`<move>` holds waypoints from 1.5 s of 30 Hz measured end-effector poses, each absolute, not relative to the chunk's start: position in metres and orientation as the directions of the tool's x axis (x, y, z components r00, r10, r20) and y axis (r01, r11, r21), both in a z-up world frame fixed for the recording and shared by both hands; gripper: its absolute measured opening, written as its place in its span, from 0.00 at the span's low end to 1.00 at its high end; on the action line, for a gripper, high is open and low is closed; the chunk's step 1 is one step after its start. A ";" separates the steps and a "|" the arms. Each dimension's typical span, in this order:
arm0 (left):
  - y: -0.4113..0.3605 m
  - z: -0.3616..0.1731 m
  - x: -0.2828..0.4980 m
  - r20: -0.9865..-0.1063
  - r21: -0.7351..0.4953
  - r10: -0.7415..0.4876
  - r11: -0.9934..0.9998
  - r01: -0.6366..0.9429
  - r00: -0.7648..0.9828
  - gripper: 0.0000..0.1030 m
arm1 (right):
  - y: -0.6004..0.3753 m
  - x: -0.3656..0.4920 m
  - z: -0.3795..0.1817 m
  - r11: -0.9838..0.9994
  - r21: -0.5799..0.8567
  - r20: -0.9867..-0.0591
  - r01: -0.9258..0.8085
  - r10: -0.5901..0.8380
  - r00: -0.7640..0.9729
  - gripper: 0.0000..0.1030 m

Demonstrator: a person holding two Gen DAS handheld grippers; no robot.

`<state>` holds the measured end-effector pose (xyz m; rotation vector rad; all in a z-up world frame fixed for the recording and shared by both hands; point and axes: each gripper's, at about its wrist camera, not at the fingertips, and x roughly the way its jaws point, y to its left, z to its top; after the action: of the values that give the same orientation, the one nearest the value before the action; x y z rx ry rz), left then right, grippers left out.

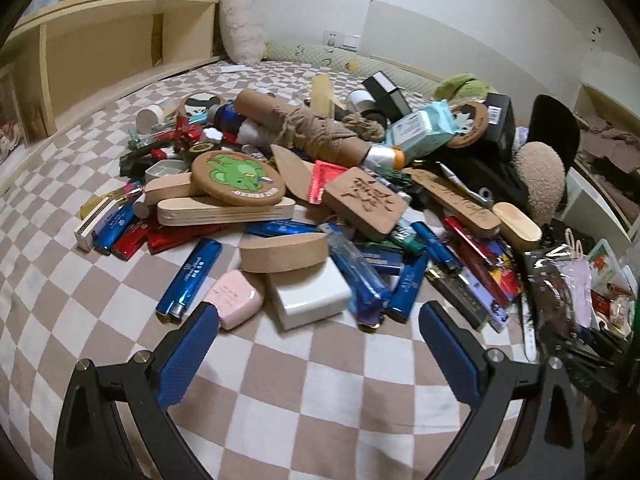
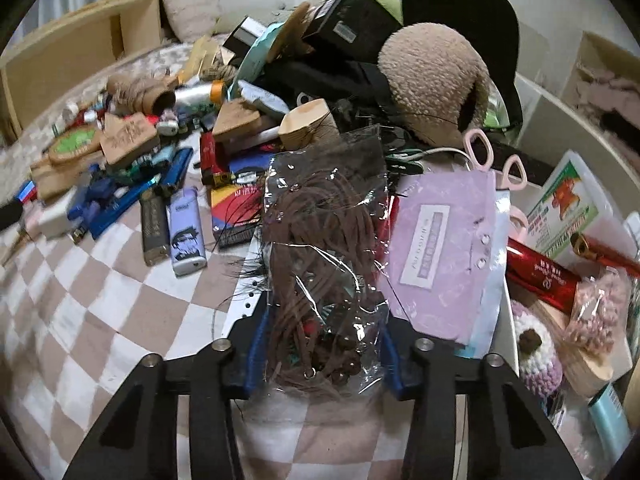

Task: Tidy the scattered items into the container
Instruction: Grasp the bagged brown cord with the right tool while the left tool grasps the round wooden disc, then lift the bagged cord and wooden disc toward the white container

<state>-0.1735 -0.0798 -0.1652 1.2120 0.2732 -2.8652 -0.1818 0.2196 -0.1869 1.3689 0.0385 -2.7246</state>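
A heap of scattered items covers the checked bedspread (image 1: 280, 380): blue lighters (image 1: 190, 280), a pink case (image 1: 234, 298), a white box (image 1: 306, 296), wooden pieces and a green-print coaster (image 1: 238, 178). My left gripper (image 1: 318, 320) is open and empty, just short of the pink case and white box. My right gripper (image 2: 320, 344) is shut on a clear bag of brown cords (image 2: 326, 264), held beside the white container (image 2: 508, 336) at the right. The bag also shows at the right of the left wrist view (image 1: 556, 292).
The container holds a lilac packet (image 2: 440, 232), pink scissors (image 2: 480, 152), a red tube (image 2: 544, 274), a crochet ball (image 2: 534, 350) and a printed card (image 2: 568, 208). A plush ear (image 2: 436, 80) and black cap (image 2: 464, 12) top the heap. A wooden headboard (image 1: 104, 52) stands far left.
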 end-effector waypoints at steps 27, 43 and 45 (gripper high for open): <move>-0.103 -0.200 -0.241 -0.804 -0.135 -0.069 -0.946 0.295 -0.590 0.87 | 0.217 -0.169 -0.176 -0.968 0.218 -0.779 0.122 -0.248 -0.576 0.35; -0.106 -0.198 -0.246 -0.800 -0.199 -0.021 -0.934 0.297 -0.600 0.67 | 0.218 -0.168 -0.177 -0.970 0.215 -0.784 0.118 -0.243 -0.571 0.35; -0.106 -0.198 -0.243 -0.796 -0.204 -0.018 -0.933 0.297 -0.605 0.67 | 0.219 -0.167 -0.177 -0.969 0.216 -0.783 0.117 -0.244 -0.572 0.35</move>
<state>-0.2432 -0.1062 -0.1977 1.2954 0.4759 -2.6220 -0.1673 0.2187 -0.1769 1.3316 -0.2073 -2.6098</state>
